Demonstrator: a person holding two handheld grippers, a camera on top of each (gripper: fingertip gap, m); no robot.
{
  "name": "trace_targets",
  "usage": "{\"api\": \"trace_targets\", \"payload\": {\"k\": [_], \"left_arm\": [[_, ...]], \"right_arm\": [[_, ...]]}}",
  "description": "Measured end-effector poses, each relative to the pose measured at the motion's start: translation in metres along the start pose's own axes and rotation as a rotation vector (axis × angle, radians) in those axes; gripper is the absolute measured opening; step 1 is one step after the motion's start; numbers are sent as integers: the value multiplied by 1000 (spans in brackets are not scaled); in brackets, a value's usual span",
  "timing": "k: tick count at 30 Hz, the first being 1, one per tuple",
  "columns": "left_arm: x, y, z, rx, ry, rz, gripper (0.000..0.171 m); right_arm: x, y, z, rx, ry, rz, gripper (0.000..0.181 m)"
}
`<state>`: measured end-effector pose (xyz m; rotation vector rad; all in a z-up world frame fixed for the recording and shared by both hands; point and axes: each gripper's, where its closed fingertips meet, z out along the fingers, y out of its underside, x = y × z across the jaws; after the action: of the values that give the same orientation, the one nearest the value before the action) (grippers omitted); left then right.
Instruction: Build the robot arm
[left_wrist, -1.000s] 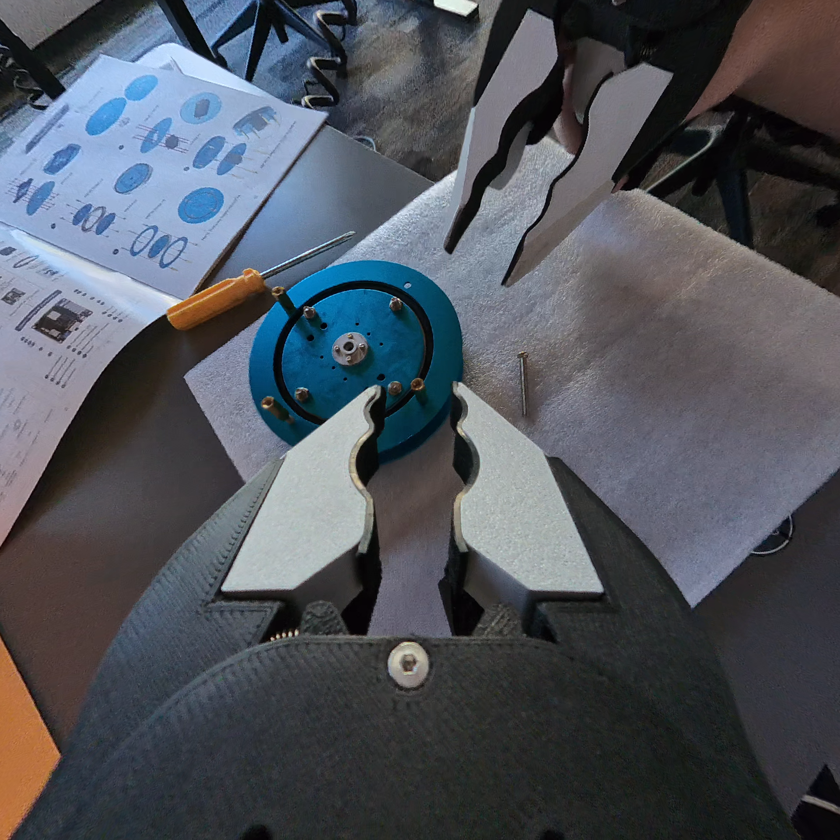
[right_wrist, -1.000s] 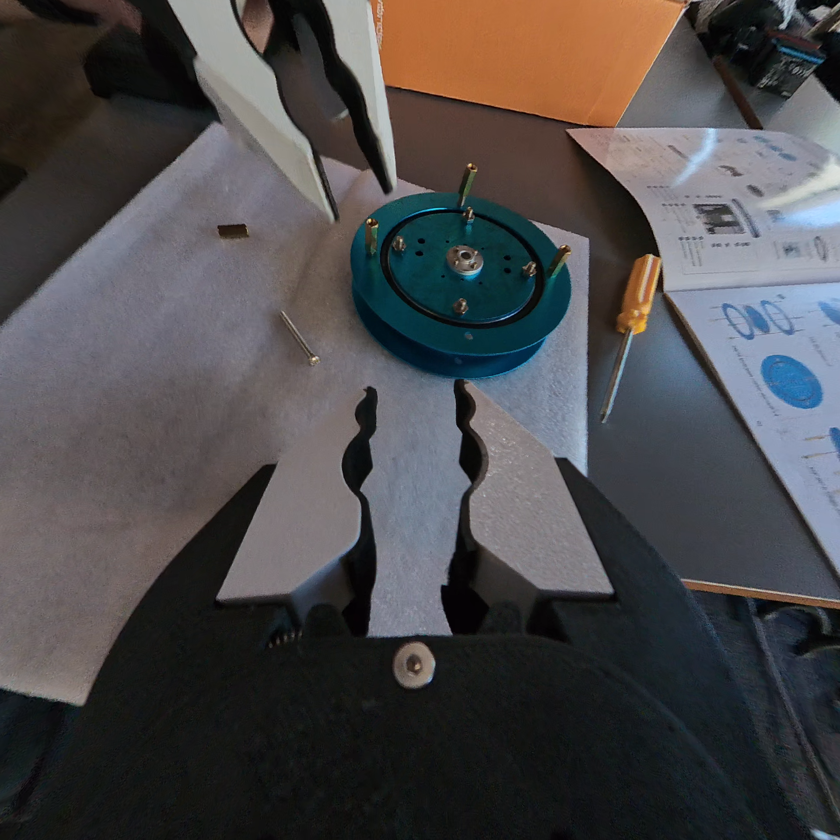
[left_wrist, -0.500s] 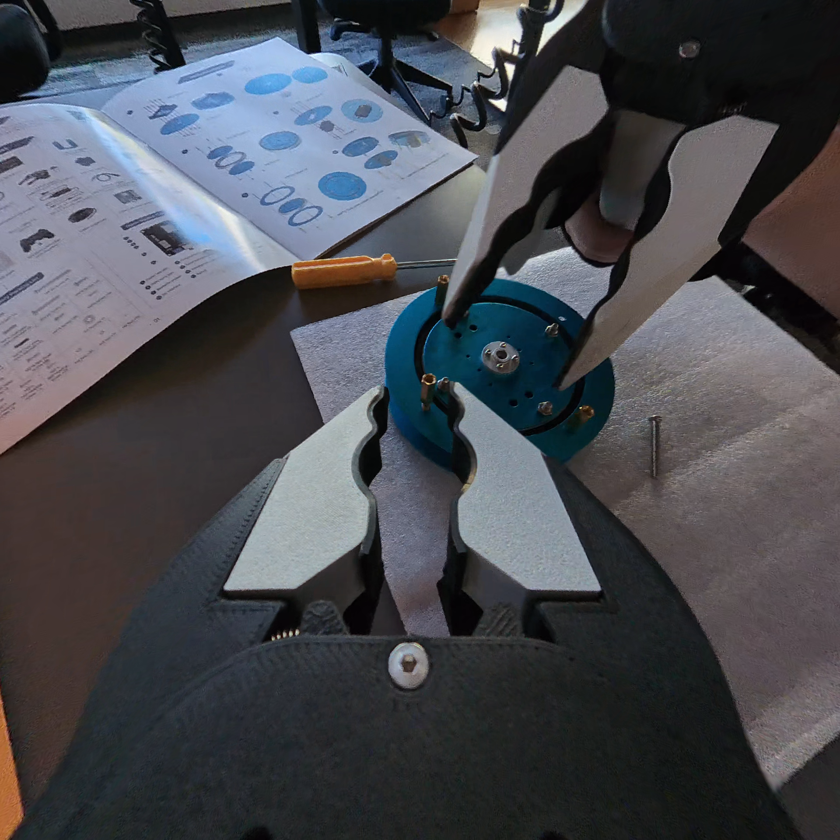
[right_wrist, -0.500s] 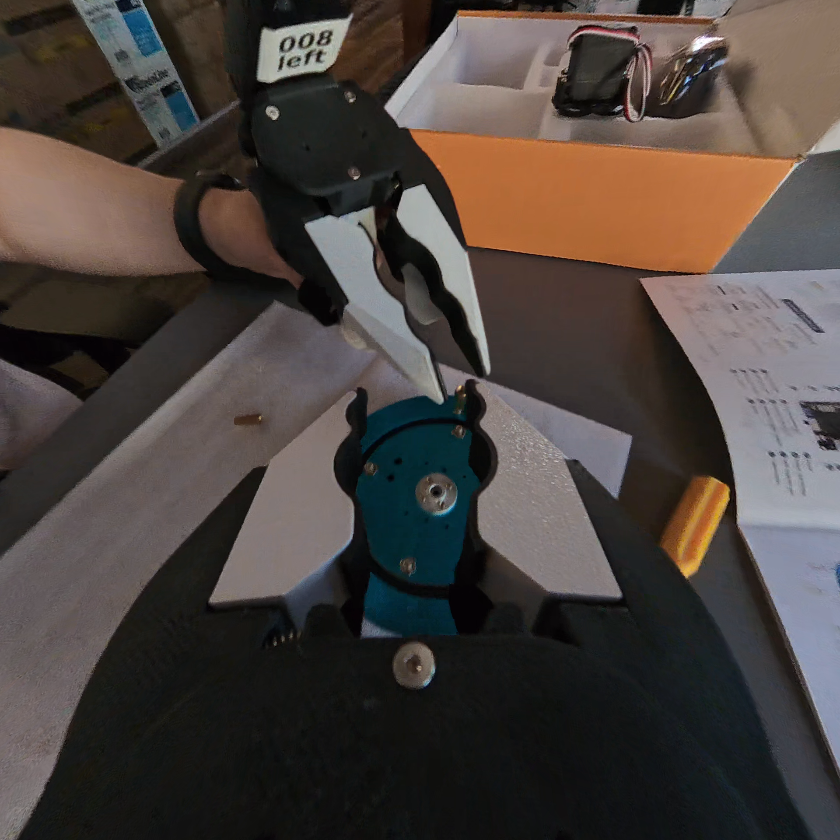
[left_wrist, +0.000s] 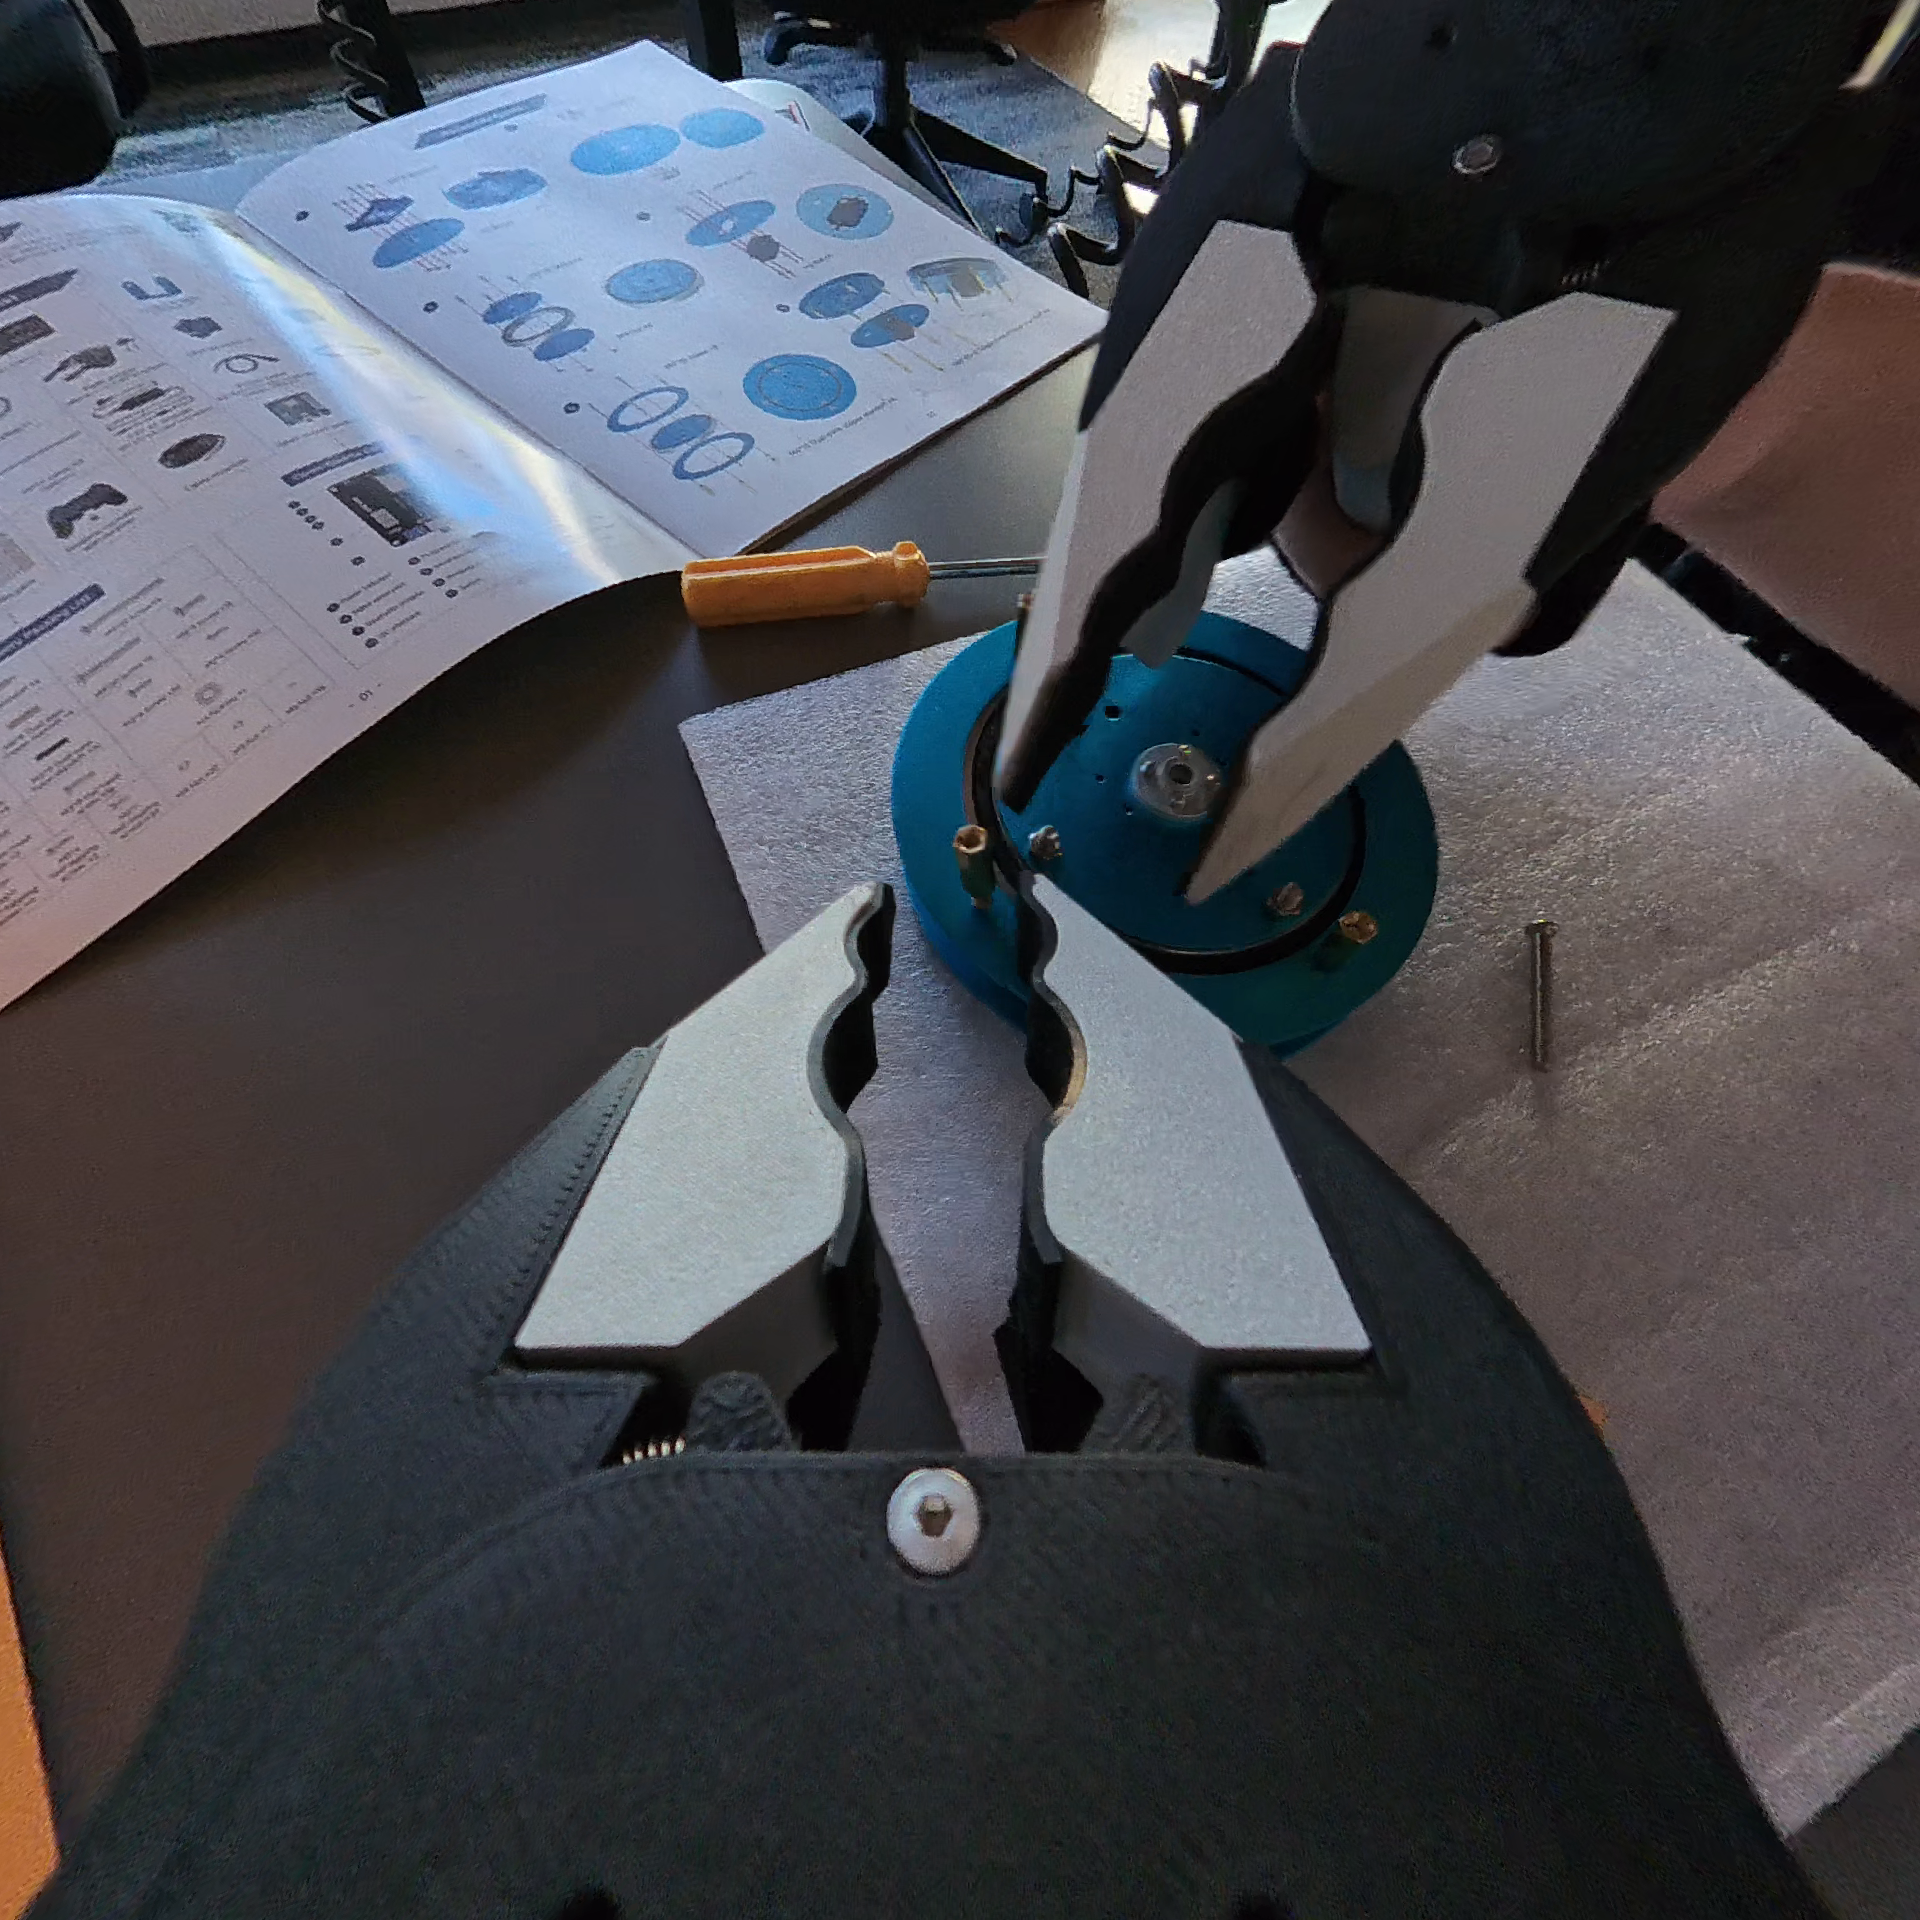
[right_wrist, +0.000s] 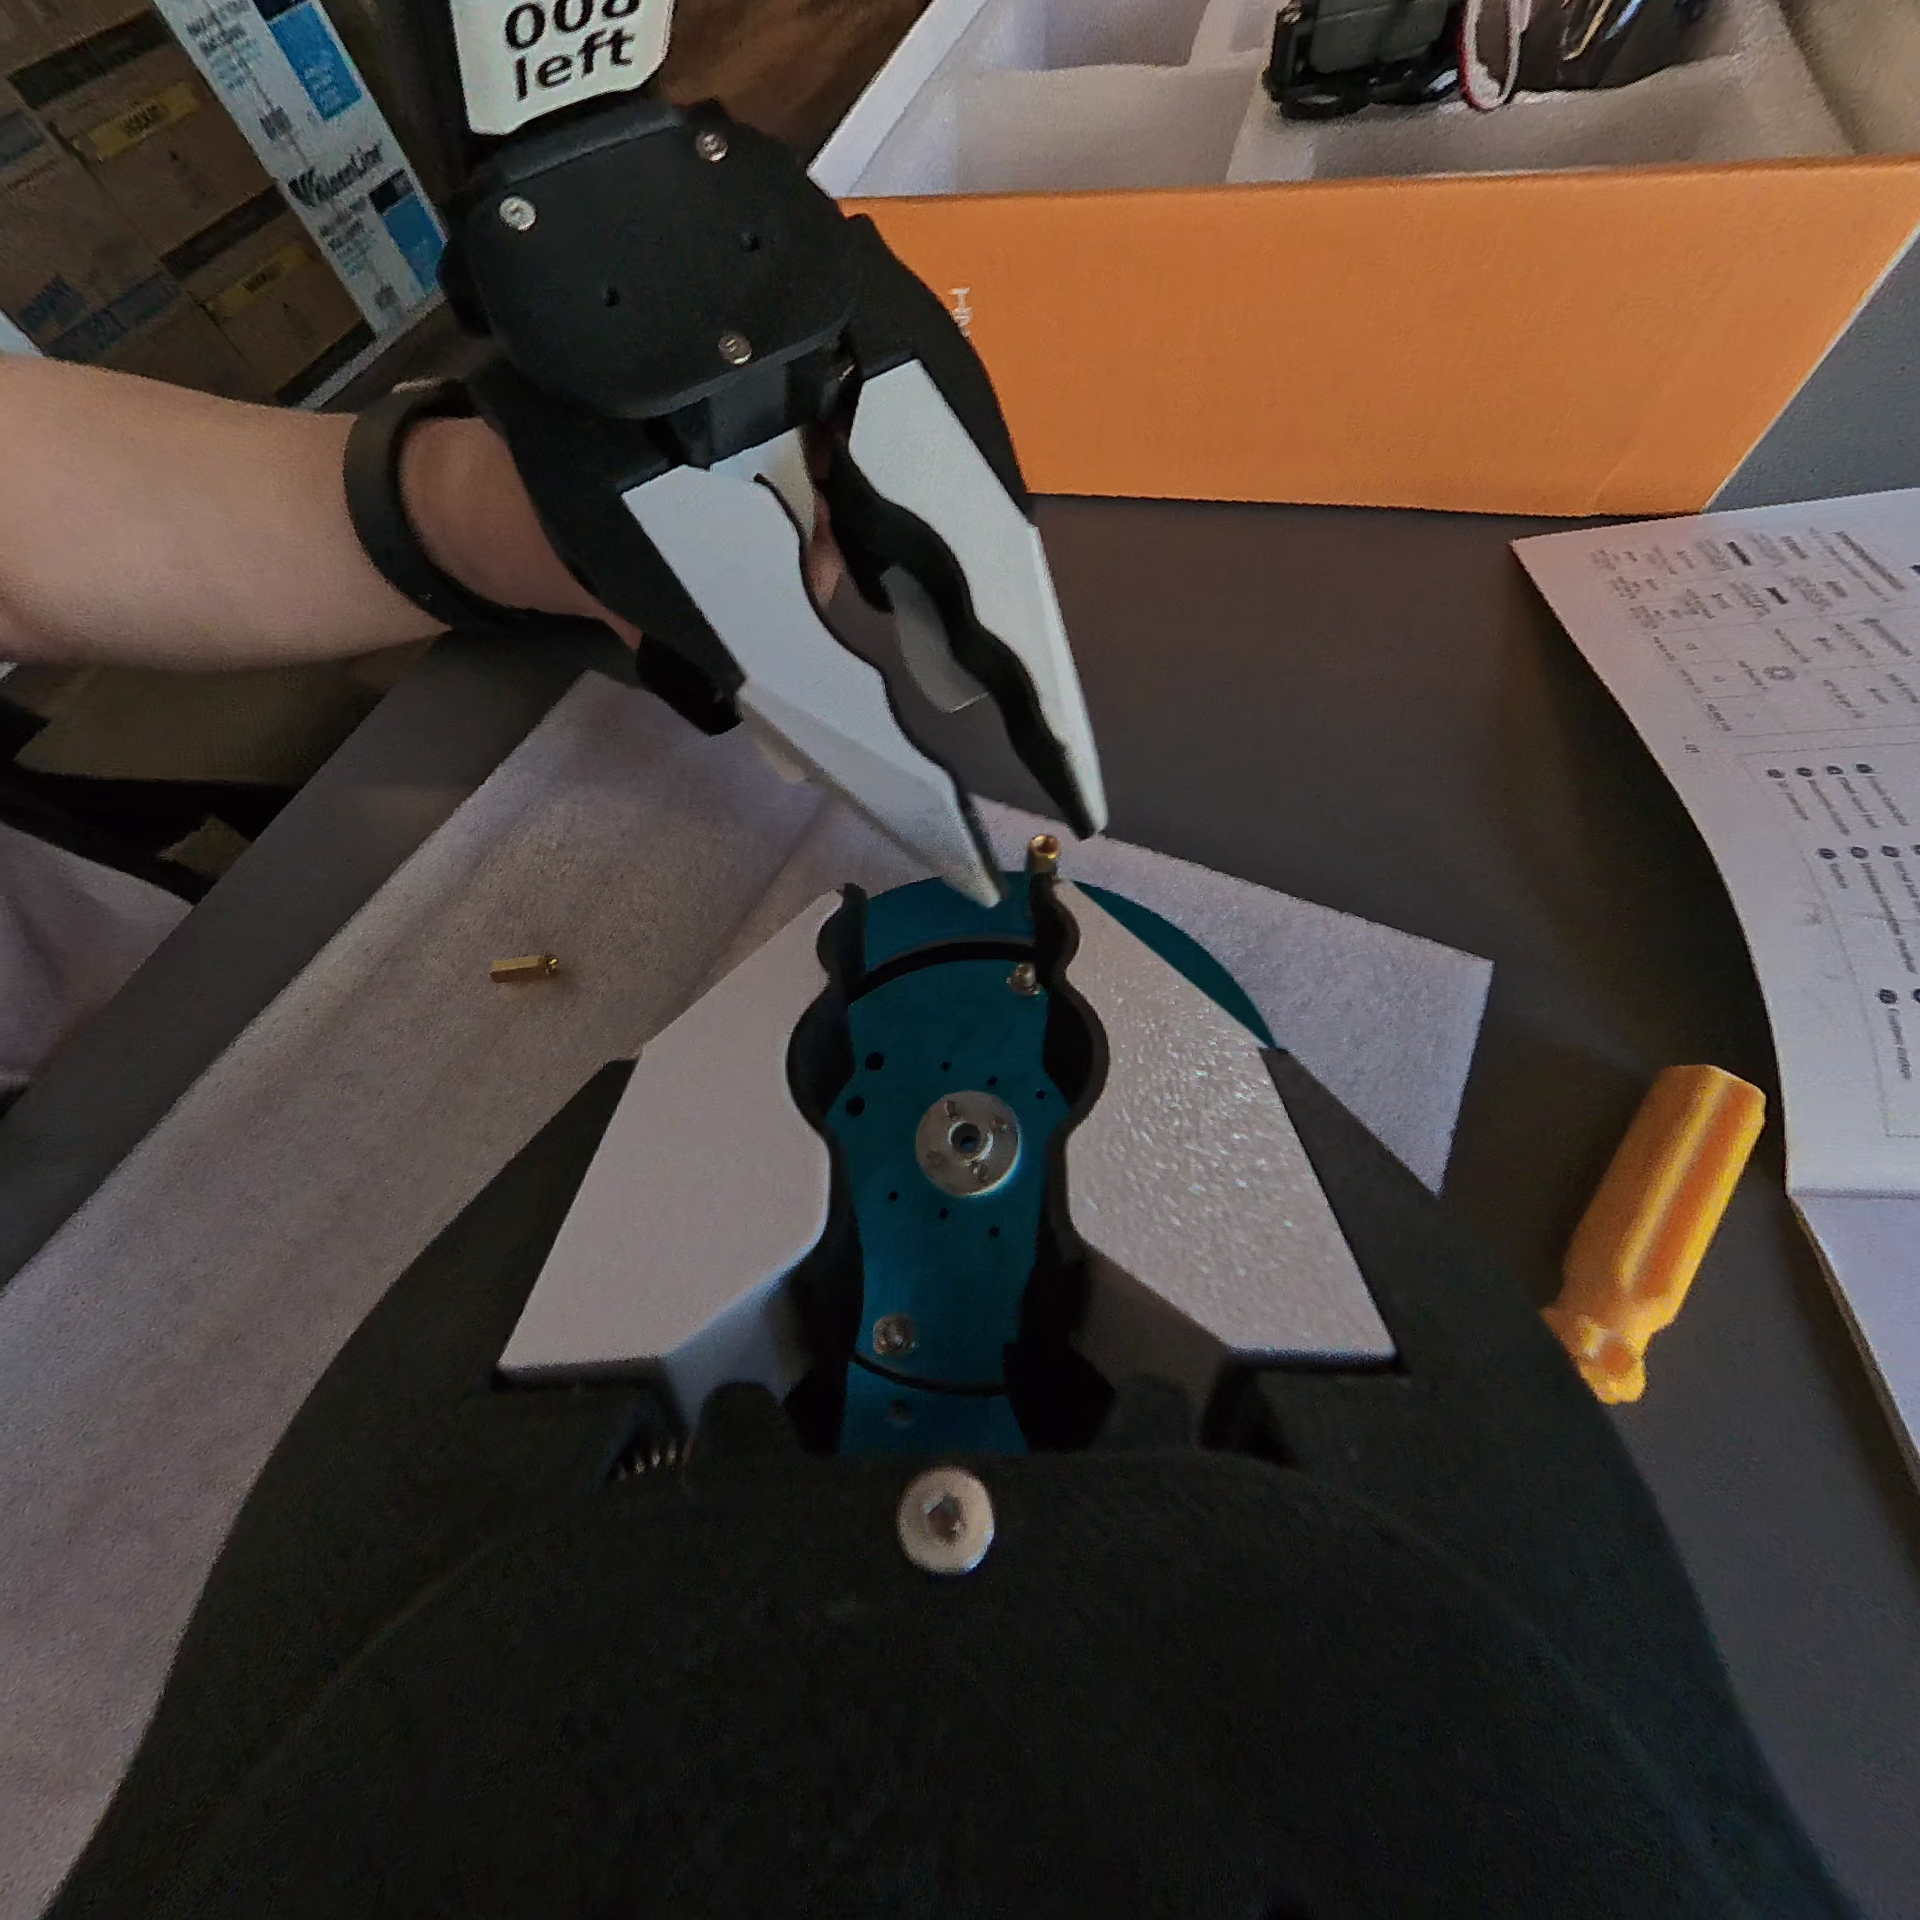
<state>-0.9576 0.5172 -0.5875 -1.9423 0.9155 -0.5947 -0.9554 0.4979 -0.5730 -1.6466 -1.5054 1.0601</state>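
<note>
Blue wheel hub (left_wrist: 1164, 831) on foam sheet (left_wrist: 1558, 1195) near table's middle is straddled from above by right gripper (right_wrist: 951, 909), jaws apart, while left gripper (left_wrist: 961, 904), jaws apart and empty, is held at brass standoff (left_wrist: 971, 857) on hub's rim.

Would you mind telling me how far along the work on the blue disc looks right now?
Done: brass standoffs stand upright on the round blue metal disc. In hand: nothing; left gripper, jaws open, by a rim standoff; right gripper, open, over the hub. Remaining: a loose brass standoff and long steel screw lie on the white foam sheet, orange-handled screwdriver untouched.
</note>
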Motion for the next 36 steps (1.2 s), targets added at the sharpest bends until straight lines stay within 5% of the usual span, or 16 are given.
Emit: {"api": "trace_targets", "payload": {"k": [8, 11, 36], "left_arm": [[11, 1, 4, -11, 40, 55, 6], [12, 3, 6, -22, 36, 72, 5], [7, 5, 1, -11, 54, -21, 4]], "right_arm": [[3, 3, 11, -65, -18, -51, 40], [-1, 2, 7, -42, -48, -32, 30], [4, 2, 3, 9, 25, 11, 33]]}}
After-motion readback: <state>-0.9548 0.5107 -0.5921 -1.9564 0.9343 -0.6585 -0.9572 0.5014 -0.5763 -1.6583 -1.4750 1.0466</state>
